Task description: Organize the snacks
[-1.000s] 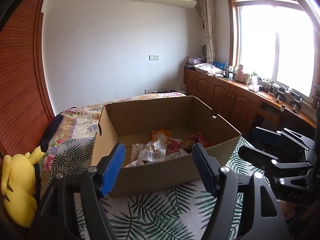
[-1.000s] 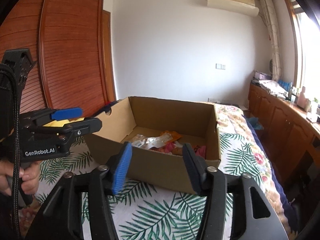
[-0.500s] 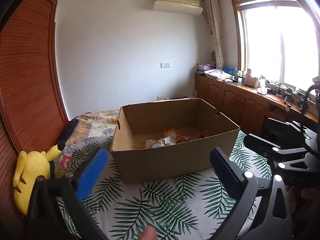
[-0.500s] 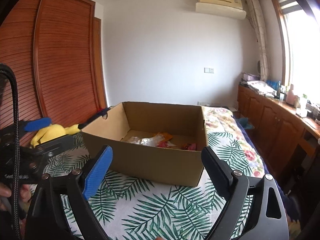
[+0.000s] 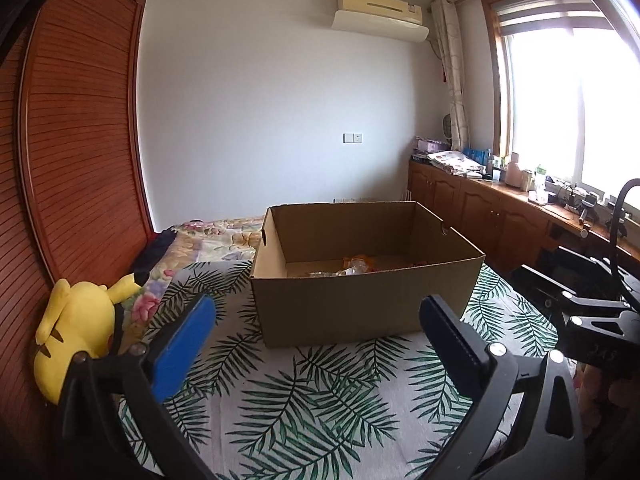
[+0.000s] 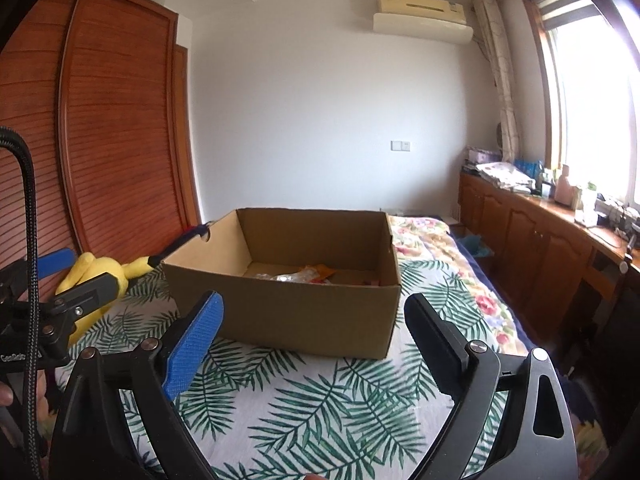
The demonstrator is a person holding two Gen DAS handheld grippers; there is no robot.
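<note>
On the leaf-print bedspread (image 5: 320, 408), mid-bed, cardboard box (image 5: 360, 304) holds light, crinkly, likely slippery snack packets (image 6: 304, 274) — pinch by sealed edges; left gripper (image 5: 316, 340) and right gripper (image 6: 312, 336) both gape empty.

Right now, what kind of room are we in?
Most likely a bedroom: a bed with a leaf-print cover, a tall wooden wardrobe, and a yellow plush toy beside it.

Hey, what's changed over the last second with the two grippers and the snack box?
Both grippers pulled back and up from the cardboard box. The left gripper and right gripper opened wider; neither holds anything. The box and the snacks inside stayed put on the bed.
</note>
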